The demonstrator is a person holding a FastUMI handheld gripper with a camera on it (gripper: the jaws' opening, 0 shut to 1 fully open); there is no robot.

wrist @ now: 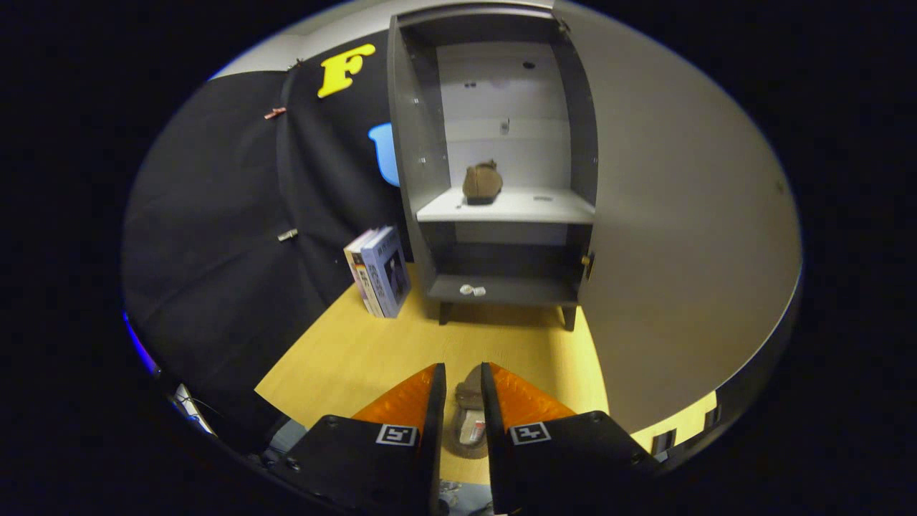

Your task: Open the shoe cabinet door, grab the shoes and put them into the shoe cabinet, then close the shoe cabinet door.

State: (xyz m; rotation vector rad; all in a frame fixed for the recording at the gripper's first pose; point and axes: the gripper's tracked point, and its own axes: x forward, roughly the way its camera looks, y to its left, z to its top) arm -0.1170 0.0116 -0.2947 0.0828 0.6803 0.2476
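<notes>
The grey shoe cabinet stands open ahead, its door swung wide to the right. One brown shoe sits on the middle shelf, toward its left side. A second brown shoe is between the fingers of my gripper, toe pointing toward the cabinet, its opening facing up. The fingers stand close together and press on it from both sides. This shoe hangs over the wooden floor, well short of the cabinet.
Two books lean against the cabinet's left side on the yellow wooden floor. Two small white items lie on the bottom shelf. Black cloth covers the wall to the left.
</notes>
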